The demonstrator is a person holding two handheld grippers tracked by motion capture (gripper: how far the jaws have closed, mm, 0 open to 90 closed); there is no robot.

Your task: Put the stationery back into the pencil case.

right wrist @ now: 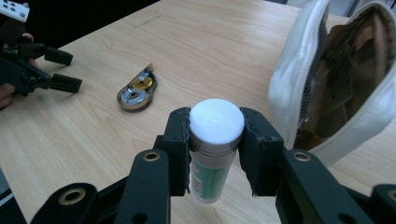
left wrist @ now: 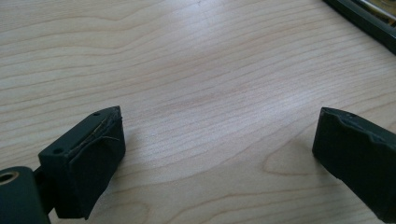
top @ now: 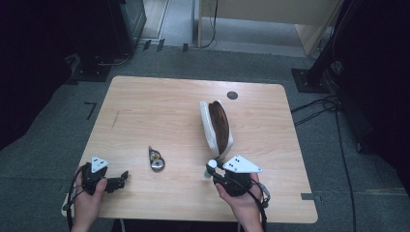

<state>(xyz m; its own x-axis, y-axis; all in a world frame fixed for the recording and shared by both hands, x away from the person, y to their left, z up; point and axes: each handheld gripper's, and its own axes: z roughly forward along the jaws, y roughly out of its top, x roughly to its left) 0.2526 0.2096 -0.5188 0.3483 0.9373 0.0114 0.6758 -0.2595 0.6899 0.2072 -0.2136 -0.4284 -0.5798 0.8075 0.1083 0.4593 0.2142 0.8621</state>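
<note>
High view. Wooden tabletop (top: 159,116). White pouch (top: 216,126) with brown lining, lying open right of centre, mouth facing right. Correction-tape dispenser (top: 156,160), loose, left of centre near the front edge. Left gripper (top: 120,180) at the front-left corner, held low over the wood, well apart from the dispenser. Right gripper (top: 211,170) just in front of the pouch's near end, a small white-capped item at its tip.

Left gripper view. Left gripper (left wrist: 217,154): jaws spread wide, nothing between them, bare tabletop (left wrist: 201,70) beneath.

Right gripper view. Right gripper (right wrist: 215,140): jaws closed around a glue stick (right wrist: 215,142), white cap up, green-printed body hanging below the pads, lifted off the tabletop (right wrist: 187,51). Pouch (right wrist: 299,88) just beside it, mouth gaping. Dispenser (right wrist: 137,89) and the other gripper (right wrist: 67,70) farther off.

Step in hand, as judged: glue stick picked up, carried toward the pouch, not yet inside. Next move calls for bringing the stick over the opening, tilting it to match the slot, and letting go only once past the rim; the soft wall may fold, so the idle gripper could steady it.
</note>
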